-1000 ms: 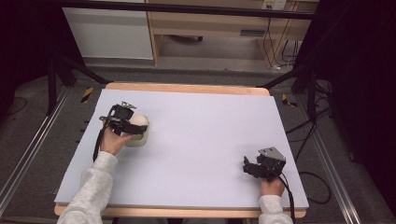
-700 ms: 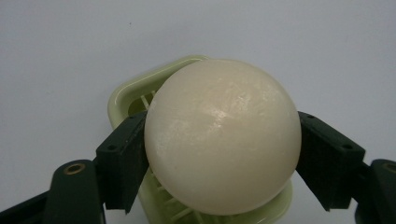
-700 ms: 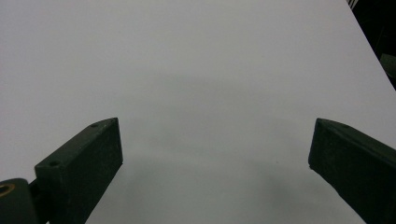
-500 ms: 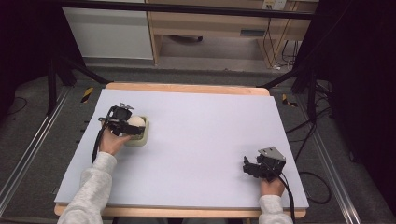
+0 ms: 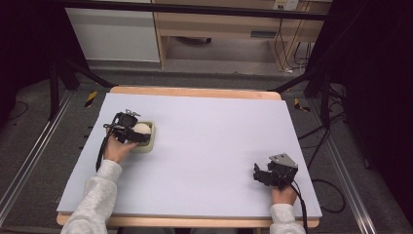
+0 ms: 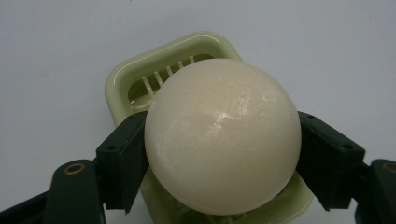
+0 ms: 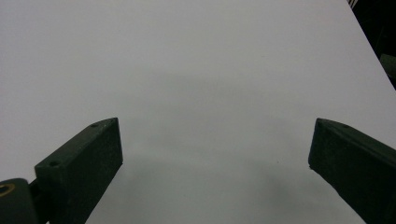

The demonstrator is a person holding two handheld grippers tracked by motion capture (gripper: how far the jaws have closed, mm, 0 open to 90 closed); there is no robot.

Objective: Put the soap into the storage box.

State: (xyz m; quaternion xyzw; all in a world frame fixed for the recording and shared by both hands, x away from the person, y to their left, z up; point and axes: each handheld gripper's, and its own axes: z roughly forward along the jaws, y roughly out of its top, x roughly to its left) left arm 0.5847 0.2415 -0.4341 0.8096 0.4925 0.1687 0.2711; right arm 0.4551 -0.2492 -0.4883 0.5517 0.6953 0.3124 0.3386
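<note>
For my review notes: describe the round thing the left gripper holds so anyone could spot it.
On the left side of the white table, a pale green slotted dish sits. Over it, the left gripper clamps a cream ball, smooth, glossy and round.

No readable text, label, brand, number or sign appears anywhere. The cream ball (image 6: 222,137) and the pale green slotted dish (image 6: 140,74) under it carry no markings. The white counter (image 5: 214,146) is plain. The black fingers (image 7: 84,163) bear only small screw holes. Yellow-and-black striped tape (image 5: 90,99) on the floor carries no lettering.
</note>
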